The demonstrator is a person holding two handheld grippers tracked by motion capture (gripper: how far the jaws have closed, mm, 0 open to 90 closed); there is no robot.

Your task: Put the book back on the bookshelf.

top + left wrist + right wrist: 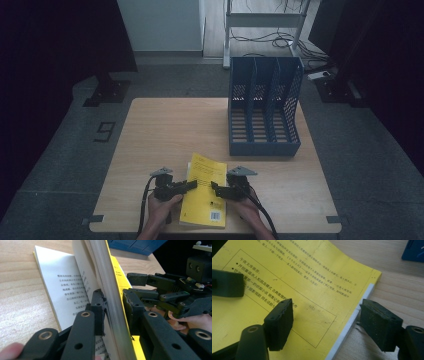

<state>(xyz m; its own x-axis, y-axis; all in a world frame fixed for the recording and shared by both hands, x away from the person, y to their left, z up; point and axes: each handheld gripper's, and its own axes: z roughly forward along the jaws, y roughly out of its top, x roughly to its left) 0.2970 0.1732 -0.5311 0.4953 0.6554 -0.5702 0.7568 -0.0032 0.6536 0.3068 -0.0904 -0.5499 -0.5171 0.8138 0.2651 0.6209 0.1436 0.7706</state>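
High view showed a wooden table (150, 145) with a pale, fine-grained top, and a yellow paperback book (205, 192) at its near edge, between the two hands. The left gripper (189, 186), of matte black plastic with bolted link arms, met the book's left edge. In the left gripper view its jaws clamped a thick block of raised pages together with the cover: the left pad (99, 305) lay against a white printed page, the right pad against the yellow cover side. Beneath the lifted block an opened white page (62, 287) lay flat on the table, carrying rows of black print.

The cover was glossy yellow, rectangular, with black text inside a thin ruled frame and a barcode near its lower edge. The page block showed as a white, finely layered edge (352, 322) in the right gripper view.

The right gripper (216, 189) stood at the book's right side with its jaws spread apart, one rubber pad (279, 323) over the cover and the other just beyond the book's edge, above bare wood; neither pad visibly pressed on the book.

Farther right and back, a blue plastic file rack (265, 107) with perforated walls and three upright slots stood on the table, well apart from the book.
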